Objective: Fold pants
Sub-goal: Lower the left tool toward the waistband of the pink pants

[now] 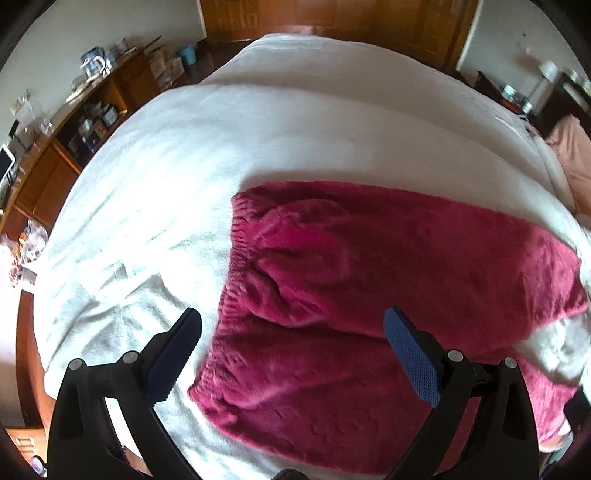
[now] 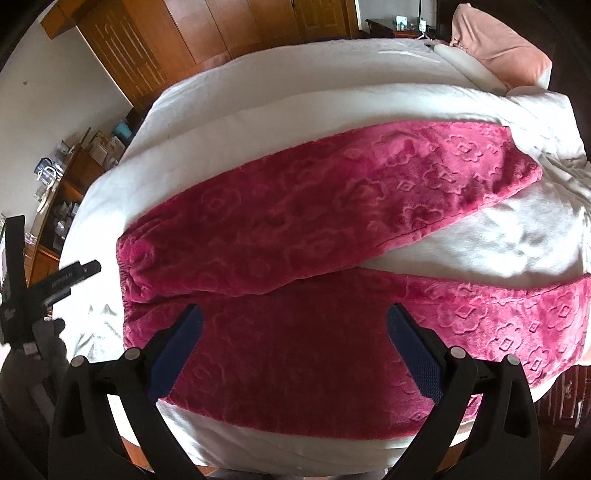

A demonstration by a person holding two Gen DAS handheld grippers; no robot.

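Magenta fleece pants point(image 2: 295, 221) with an embossed flower pattern lie spread flat on a white bed point(image 2: 332, 74), waistband to the left, the two legs splayed apart to the right. In the left wrist view the pants point(image 1: 369, 258) show their elastic waistband point(image 1: 236, 236) near the middle. My left gripper point(image 1: 293, 325) is open and empty, hovering above the waist end of the near leg. My right gripper point(image 2: 295, 321) is open and empty, above the near leg's upper part. The left gripper also shows from outside in the right wrist view point(image 2: 62, 284), left of the waistband.
A pink pillow point(image 2: 506, 48) lies at the bed's far right corner. A wooden shelf unit with clutter point(image 1: 74, 122) stands left of the bed. Wooden wardrobe doors point(image 2: 221, 29) line the far wall. The bed's near edge point(image 2: 295, 439) is just below the pants.
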